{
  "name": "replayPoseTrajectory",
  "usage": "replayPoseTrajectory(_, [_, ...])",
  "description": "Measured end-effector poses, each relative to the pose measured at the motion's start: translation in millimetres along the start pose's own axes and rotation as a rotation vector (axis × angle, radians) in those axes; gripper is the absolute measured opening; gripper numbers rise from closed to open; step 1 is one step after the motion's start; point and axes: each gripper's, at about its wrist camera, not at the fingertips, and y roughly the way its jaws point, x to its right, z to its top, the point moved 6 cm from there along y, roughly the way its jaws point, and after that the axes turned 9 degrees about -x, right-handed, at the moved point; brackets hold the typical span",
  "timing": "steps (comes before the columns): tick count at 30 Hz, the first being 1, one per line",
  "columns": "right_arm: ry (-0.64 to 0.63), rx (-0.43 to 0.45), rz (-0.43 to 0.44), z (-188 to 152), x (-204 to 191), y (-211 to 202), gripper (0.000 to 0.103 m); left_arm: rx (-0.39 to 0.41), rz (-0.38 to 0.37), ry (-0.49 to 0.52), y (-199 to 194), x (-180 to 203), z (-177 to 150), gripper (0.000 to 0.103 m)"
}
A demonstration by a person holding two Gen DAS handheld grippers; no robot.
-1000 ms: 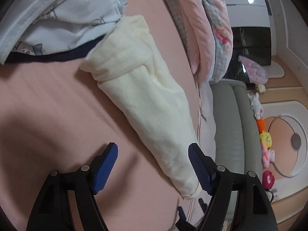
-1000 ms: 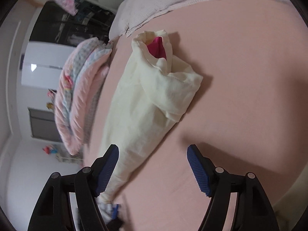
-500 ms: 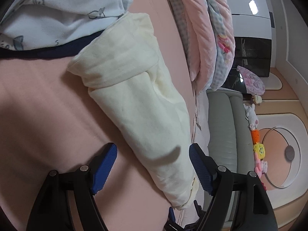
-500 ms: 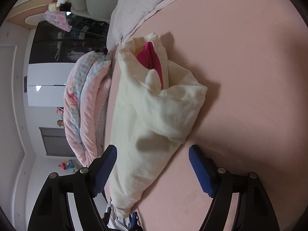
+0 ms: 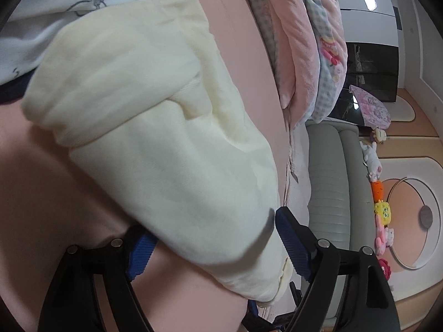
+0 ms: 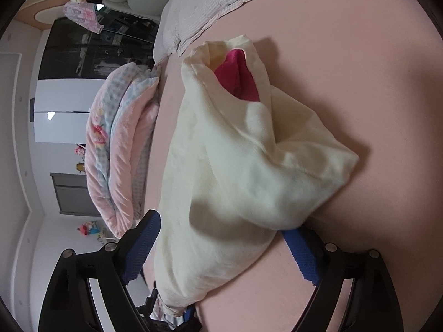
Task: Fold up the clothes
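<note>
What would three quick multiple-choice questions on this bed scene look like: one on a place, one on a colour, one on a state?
1. Where does the cream garment lie?
A on the pink bedsheet
B on the floor
C on the grey sofa

2. What colour peeks from the garment's opening?
A green
B magenta
C black

3. How do the right claw jaws stand?
A shut tight
B out of view
C wide apart, astride the garment

Answers: 1 A, pink sheet surrounds it; 2 B, magenta lining shows inside; 3 C, blue pads flank the cloth.
</note>
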Motion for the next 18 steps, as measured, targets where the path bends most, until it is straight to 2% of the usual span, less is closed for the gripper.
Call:
replayPoseTrajectory(5, [-0.018, -0.031, 0.016, 9.2, -3.8, 5.6, 0.089, 0.013, 0.017, -0.009, 5.4, 4.9, 3.4, 0.093])
replayPoseTrajectory(10, [-0.1, -0.086, -0.035, 10.8, -8.4, 16.8, 0.087, 0.019, 0.028, -0.005, 8.3, 7.0, 4.1, 0.098])
replayPoseTrajectory(13, [-0.097, -0.096, -0.083, 11.7, -3.3, 18.7, 0.072, 0.023, 0.032, 0.012, 8.0, 7.1, 2.5, 0.098])
replayPoseTrajectory(14, [-0.091, -0.1, -0.1, 12.5, -0.9, 19.0, 0.061, 0.026, 0.034, 0.02, 7.9, 7.6, 1.7, 0.098])
replayPoseTrajectory(17, [-0.075, -0.113, -0.107, 15.0, 5.6, 18.4, 0.053, 0.039, 0.06, 0.039, 8.7, 9.7, 0.3, 0.097])
replayPoseTrajectory(18, [-0.074, -0.114, -0.107, 15.2, 6.9, 18.3, 0.051, 0.048, 0.079, 0.044, 8.8, 9.8, -0.4, 0.092])
